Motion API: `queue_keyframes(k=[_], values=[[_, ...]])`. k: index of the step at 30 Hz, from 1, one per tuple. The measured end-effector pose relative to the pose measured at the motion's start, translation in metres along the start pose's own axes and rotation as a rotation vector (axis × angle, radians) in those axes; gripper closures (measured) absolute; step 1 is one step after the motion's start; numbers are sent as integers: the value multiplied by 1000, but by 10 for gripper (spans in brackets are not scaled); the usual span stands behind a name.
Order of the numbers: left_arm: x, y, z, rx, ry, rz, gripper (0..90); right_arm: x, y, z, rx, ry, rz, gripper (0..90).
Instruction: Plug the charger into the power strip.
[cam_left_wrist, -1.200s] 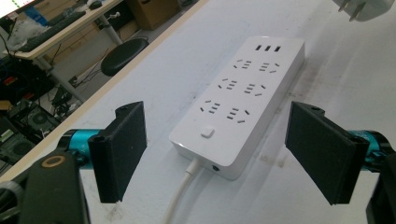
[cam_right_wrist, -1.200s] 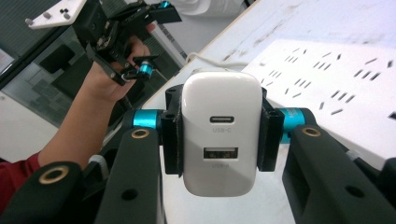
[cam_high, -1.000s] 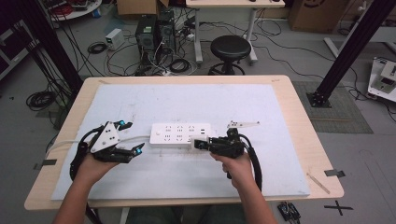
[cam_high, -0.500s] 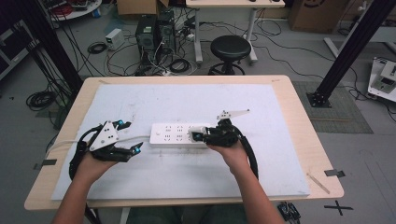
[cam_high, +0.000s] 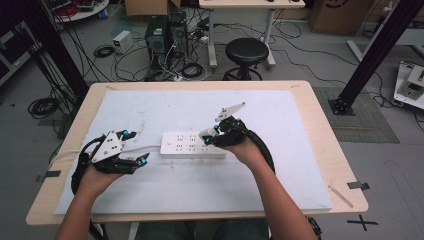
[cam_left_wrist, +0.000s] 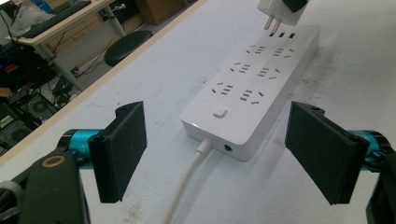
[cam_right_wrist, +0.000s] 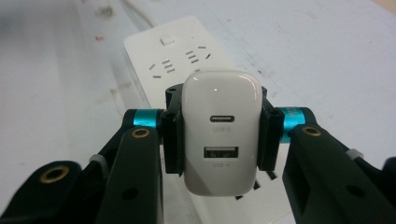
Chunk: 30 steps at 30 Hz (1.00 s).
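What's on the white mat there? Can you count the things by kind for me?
Power strips: 1, the white power strip
USB chargers: 1, the white charger clamped in the right tool above the strip
Hand-held tools: 2, the right one and the open left tool
Total: 4

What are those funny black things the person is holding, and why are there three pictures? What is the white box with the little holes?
The person holds a grabbing tool in each hand, like tongs with two flat black jaws. One picture comes from a camera high above the table. The other two come from small cameras riding on each tool, looking along its jaws.

On the table lies a white power strip with many sockets and a white cord.

The right tongs are squeezed shut on a white charger with two small ports; its metal prongs hang just above the far end of the strip.

The left tongs are open and hold nothing, pointing at the strip's cord end.
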<state>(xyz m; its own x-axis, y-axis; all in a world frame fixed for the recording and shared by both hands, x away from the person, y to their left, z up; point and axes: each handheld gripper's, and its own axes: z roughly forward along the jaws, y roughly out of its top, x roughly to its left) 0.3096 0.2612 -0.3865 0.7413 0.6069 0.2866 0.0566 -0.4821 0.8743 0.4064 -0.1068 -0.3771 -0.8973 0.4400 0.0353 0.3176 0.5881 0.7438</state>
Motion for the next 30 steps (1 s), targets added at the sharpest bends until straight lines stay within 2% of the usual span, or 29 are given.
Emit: queue_keyframes(k=[5,7,10,20,27,28,30], values=[[0,-3,-3,-2,3,-4,207,-2,13,6,93,-10,-96,631],[0,-3,-4,-6,6,-4,208,-3,19,8,133,-17,-148,631],[2,-4,-7,-8,11,-5,208,-4,28,10,175,-7,-186,631],[2,-10,-12,-13,20,-18,207,-6,49,18,319,5,-286,631],[2,-12,-13,-20,21,-26,208,-6,58,22,378,-4,-325,631],[2,-13,-13,-19,22,-26,208,-6,62,24,401,2,-344,632],[2,-14,-14,-17,23,-27,207,-5,64,25,410,3,-357,631]])
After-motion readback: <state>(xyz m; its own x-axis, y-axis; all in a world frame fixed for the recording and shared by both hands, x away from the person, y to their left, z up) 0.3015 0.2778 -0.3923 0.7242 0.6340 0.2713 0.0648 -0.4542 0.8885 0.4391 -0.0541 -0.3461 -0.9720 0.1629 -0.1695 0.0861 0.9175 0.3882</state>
